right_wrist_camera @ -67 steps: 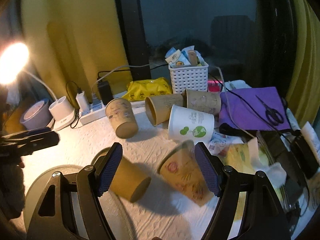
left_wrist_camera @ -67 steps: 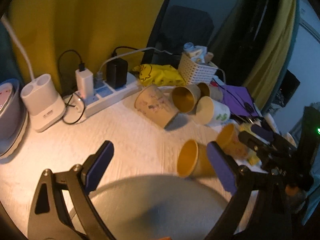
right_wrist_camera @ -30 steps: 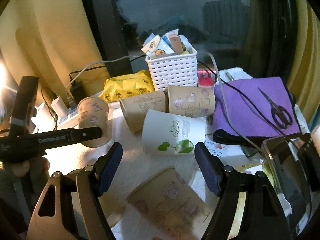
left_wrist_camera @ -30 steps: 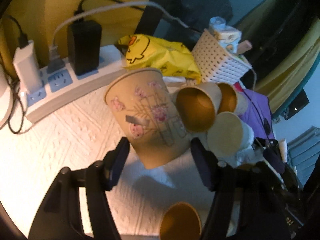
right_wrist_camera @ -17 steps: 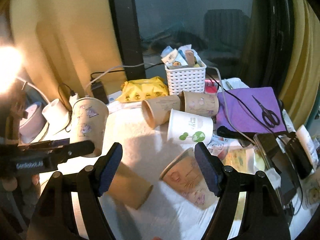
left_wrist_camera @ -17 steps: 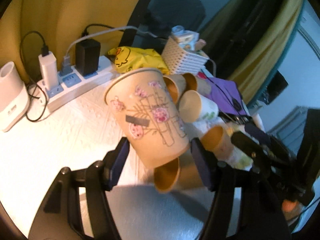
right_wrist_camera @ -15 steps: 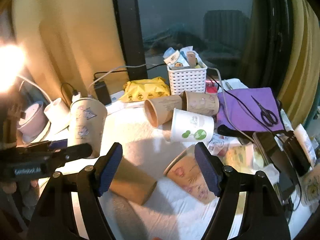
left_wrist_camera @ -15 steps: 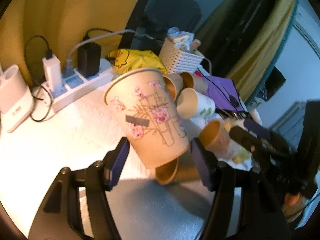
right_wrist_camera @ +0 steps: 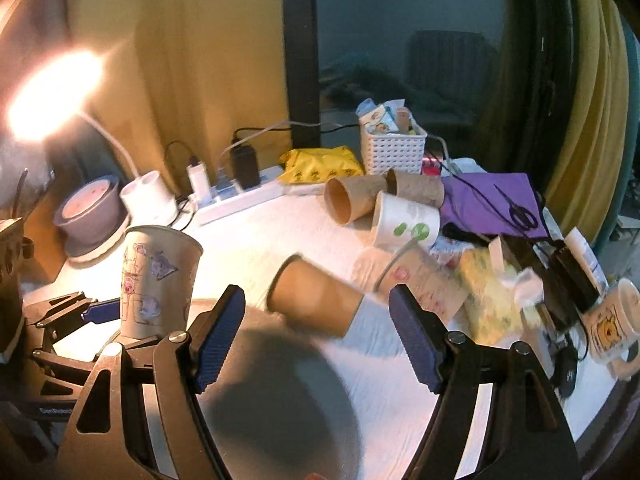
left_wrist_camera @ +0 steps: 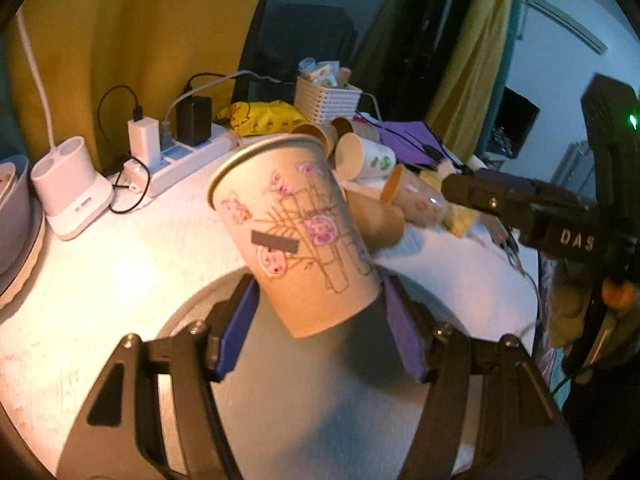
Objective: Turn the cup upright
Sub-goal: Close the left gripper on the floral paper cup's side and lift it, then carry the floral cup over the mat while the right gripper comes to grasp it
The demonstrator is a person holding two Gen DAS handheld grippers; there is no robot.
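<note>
Paper cup [left_wrist_camera: 296, 236]: rim up, slightly tilted, above round grey tray [left_wrist_camera: 360, 400].
Left gripper [left_wrist_camera: 320, 328]: clamped on cup's base.
Right gripper [right_wrist_camera: 316, 336]: jaws apart, holding nothing.

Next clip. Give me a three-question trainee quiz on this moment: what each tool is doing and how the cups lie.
1. True or false: the left tool is shut on the printed cup, mouth up.
2. The right tool is: A) shut on a cup, B) open with nothing in it, C) out of view.
3. Fill in: the plain brown cup ahead of the right tool lies on its ____.

Key: 1 true; 2 B; 3 side. The white cup farther back also lies on its side.
</note>
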